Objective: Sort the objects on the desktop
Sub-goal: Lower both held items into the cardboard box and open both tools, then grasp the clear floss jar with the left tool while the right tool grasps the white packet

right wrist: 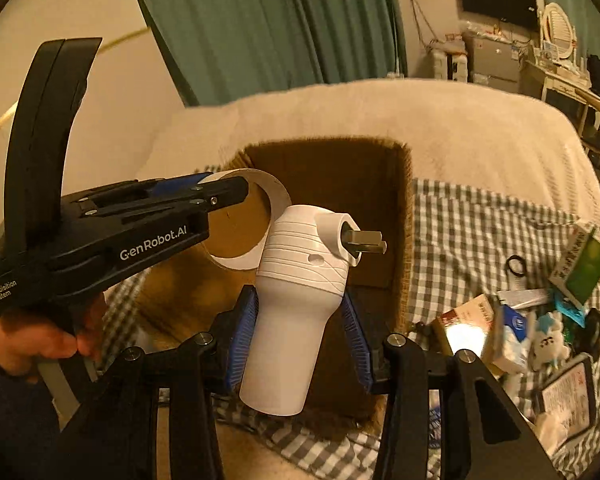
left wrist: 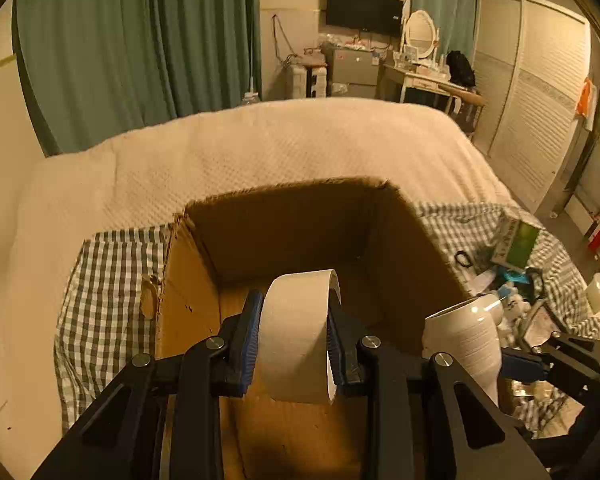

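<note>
My left gripper (left wrist: 293, 332) is shut on a white tape roll (left wrist: 296, 336) and holds it over the open cardboard box (left wrist: 300, 220). In the right wrist view the roll (right wrist: 276, 196) shows edge-on above the box (right wrist: 404, 240), with the left gripper (right wrist: 220, 190) at the left. My right gripper (right wrist: 298, 320) is shut on a white ridged plastic tool with a metal hex tip (right wrist: 300, 280), held at the box's near right rim. That tool also shows in the left wrist view (left wrist: 472, 336).
The box sits on a checked cloth (left wrist: 100, 288) on a cream bed cover (left wrist: 260, 152). A pile of small items (right wrist: 540, 328) lies right of the box, including a green-and-white carton (right wrist: 584, 264) and a black ring (right wrist: 516, 266).
</note>
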Action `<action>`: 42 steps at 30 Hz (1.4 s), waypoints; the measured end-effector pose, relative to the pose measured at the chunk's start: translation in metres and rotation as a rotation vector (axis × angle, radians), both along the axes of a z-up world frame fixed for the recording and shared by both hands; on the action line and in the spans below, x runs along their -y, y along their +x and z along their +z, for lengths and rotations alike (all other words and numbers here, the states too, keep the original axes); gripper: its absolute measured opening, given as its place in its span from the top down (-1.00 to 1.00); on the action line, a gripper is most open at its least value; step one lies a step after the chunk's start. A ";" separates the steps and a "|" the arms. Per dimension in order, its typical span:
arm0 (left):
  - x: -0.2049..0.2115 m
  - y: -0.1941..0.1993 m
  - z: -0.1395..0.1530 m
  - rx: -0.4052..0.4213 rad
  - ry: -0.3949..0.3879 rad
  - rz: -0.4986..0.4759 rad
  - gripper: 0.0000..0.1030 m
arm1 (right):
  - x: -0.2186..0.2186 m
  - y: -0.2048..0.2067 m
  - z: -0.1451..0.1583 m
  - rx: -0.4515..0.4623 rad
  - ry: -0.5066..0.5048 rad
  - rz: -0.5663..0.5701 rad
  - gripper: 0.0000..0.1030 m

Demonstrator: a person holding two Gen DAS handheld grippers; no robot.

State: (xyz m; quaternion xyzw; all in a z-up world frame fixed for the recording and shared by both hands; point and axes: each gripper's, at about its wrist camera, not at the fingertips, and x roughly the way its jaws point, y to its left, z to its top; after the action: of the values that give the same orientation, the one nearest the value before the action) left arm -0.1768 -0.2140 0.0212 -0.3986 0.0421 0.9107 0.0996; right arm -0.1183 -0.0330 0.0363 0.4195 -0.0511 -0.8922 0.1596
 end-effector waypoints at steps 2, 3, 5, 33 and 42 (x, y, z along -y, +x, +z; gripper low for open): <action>0.001 -0.011 -0.012 0.019 0.000 0.006 0.42 | 0.000 -0.007 -0.009 0.011 0.016 0.008 0.18; 0.001 -0.014 -0.015 0.026 0.000 0.007 0.42 | 0.001 -0.011 -0.011 0.014 0.027 0.011 0.18; 0.002 -0.022 -0.024 0.043 0.002 0.010 0.42 | 0.002 -0.015 -0.016 0.017 0.039 0.012 0.18; -0.037 0.031 0.053 -0.056 -0.063 0.122 -1.00 | -0.080 0.027 0.070 -0.086 0.087 -0.061 -0.39; -0.119 0.057 0.088 -0.077 0.048 0.096 -1.00 | -0.172 0.080 0.160 -0.112 0.177 -0.155 -0.66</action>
State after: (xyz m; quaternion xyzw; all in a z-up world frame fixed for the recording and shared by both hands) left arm -0.1202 -0.0952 0.1092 -0.3623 0.0047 0.9299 0.0635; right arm -0.0386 0.1394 0.1967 0.3761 0.0046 -0.9249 0.0554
